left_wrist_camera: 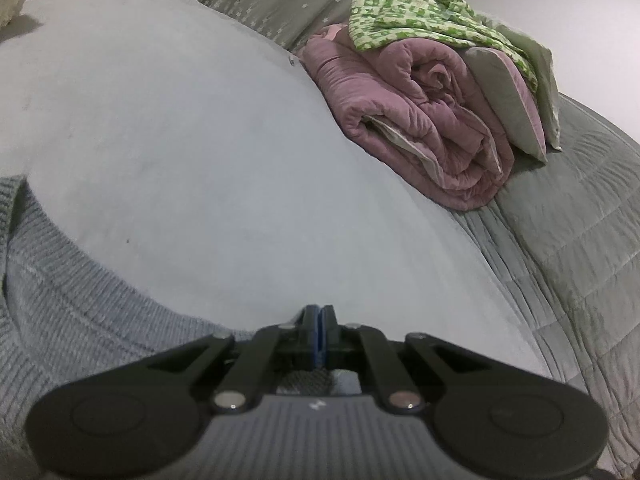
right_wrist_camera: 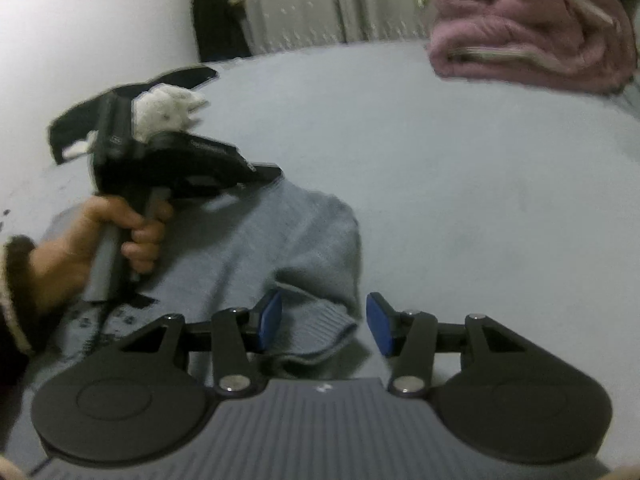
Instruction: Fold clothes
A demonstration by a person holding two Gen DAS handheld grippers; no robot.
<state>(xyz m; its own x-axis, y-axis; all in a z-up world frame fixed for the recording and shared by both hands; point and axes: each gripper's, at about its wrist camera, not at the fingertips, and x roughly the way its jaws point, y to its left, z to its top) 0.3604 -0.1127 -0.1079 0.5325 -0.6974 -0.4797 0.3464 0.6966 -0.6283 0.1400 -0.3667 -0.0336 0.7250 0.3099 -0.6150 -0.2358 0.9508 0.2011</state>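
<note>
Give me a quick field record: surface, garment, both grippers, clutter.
surface: light blue-grey bed sheet
garment: grey-blue knit sweater, rumpled, not yet neatly folded
left gripper: shut, at the sweater's edge; hold on fabric unclear
right gripper: jaws apart, ribbed cuff between them, pads not pressing
clutter: rolled pink quilt with green patterned cloth on top, far side

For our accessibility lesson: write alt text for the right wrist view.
The right gripper, jaws open, hovers over a grey-blue sweater cuff on a pale bed sheet. Beside it, a hand holds the left gripper; a pink quilt lies behind.
</note>
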